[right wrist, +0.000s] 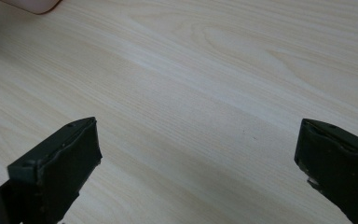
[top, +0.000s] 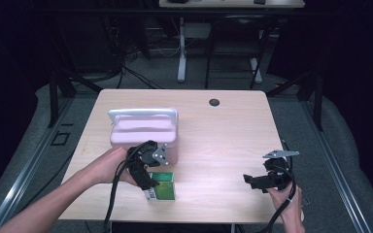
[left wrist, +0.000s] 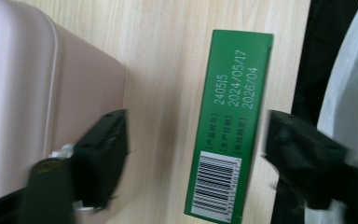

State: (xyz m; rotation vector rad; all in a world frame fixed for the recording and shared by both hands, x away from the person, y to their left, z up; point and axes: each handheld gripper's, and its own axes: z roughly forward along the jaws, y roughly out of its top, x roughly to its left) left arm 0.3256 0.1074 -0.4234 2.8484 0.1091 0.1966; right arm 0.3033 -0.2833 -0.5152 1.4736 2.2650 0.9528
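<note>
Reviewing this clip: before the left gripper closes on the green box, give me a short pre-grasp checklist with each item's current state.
1. Green box sits between the jaws of the left gripper: ok.
2. Pads pressing on the box: not ok; a gap shows on the side toward the pink case, and the other side is too close to judge.
3. Pink case clear of the near jaw: cannot tell; it lies very close.
4. Box flat on the table: ok.
5. Right gripper open, holding nothing and apart: ok.

Pale wooden table (top: 223,141) (grommet hole near far edge), bearing pink lidded box (top: 144,133) and green carton (top: 162,190).
</note>
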